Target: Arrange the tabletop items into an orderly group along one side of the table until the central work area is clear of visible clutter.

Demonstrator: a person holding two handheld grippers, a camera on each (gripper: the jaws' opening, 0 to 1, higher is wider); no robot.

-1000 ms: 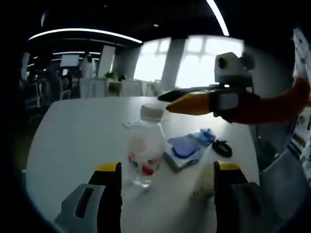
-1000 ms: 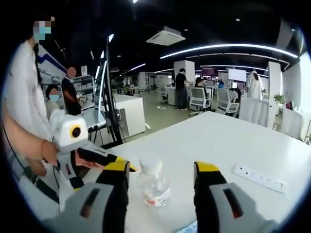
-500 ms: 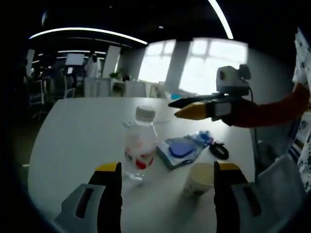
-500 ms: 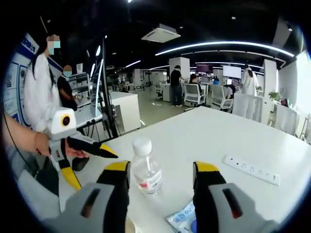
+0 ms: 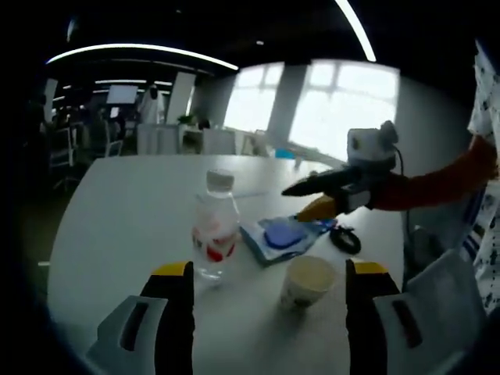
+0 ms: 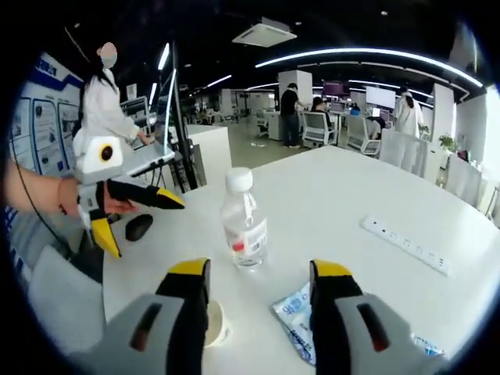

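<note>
water bottle (image 5: 213, 226) stands upright mid-frame in the left gripper view, centre in the right gripper view (image 6: 244, 223), on the white table (image 5: 117, 219). paper cup (image 5: 307, 281) sits lower right of it, blue wipes pack (image 5: 285, 236) just behind, small dark object (image 5: 344, 239) further right. your left gripper (image 5: 266, 277) has jaws spread, holding nothing. right gripper (image 6: 260, 273) also spread and empty, pack (image 6: 301, 320) near its right jaw, cup rim (image 6: 215, 324) by the left jaw. likely next is a grab on the bottle or cup: close low on the body, keep it upright. power strip (image 6: 405, 245) lies right of frame. bare tabletop upper left of the left gripper view gives sliding room; table edge curves close at lower left.
</note>
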